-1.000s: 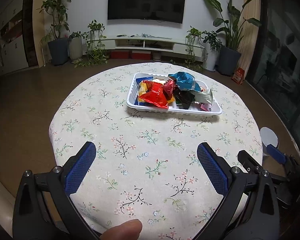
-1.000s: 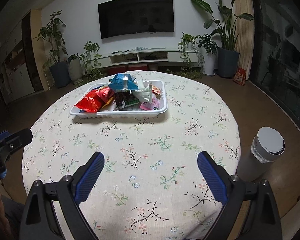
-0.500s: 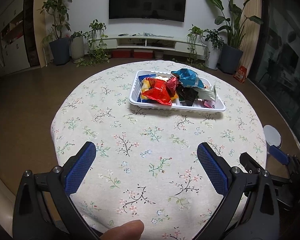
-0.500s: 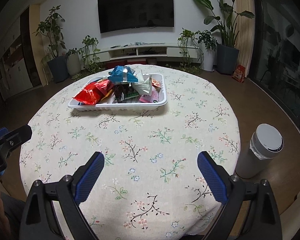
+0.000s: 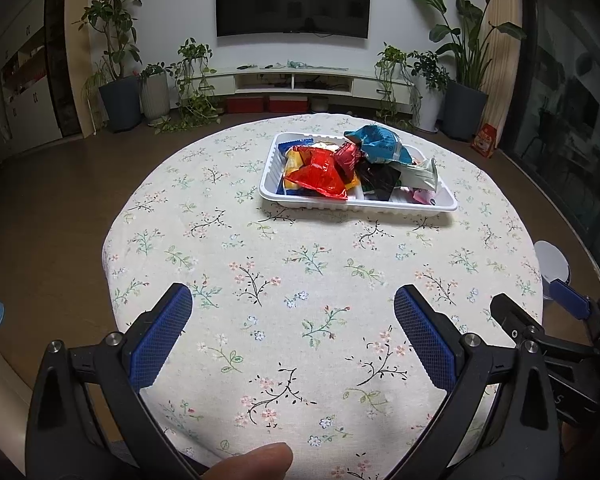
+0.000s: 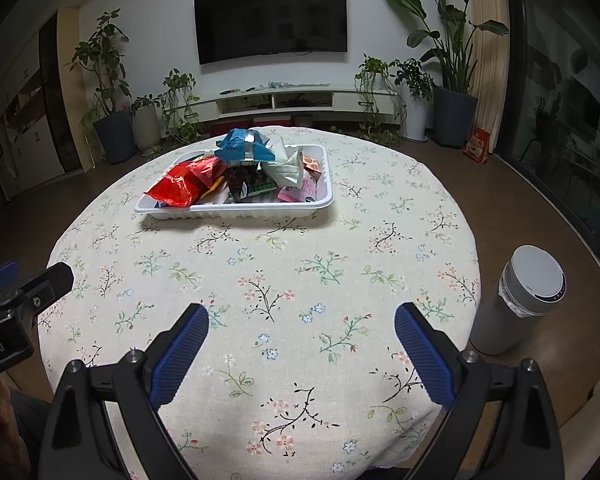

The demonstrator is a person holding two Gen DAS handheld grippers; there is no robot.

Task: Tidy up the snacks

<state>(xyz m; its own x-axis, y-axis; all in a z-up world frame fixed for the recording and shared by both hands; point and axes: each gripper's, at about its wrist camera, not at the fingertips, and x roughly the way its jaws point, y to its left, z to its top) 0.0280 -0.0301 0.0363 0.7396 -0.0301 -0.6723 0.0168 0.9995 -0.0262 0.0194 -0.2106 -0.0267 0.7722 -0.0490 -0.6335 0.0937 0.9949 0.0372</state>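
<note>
Tray (image 5: 358, 204) now nearer, beyond jaws

Inside the tray (image 5: 364, 205), the lower packets lie hidden under the red packet (image 5: 318, 176) and blue packet (image 5: 378, 144); their printing is too small to read. Right of the tray, the bin (image 5: 553, 258) is mostly hidden behind the table (image 5: 204, 248) edge.

I note a cream tablecloth (image 6: 260, 280) printed with small pink, blue and green floral sprigs, on it a white tray (image 6: 236, 209) holding a red packet (image 6: 184, 186), a blue packet (image 6: 244, 148) and a pink packet (image 6: 300, 192), and blue finger pads (image 6: 178, 354) on black gripper frames.
</note>
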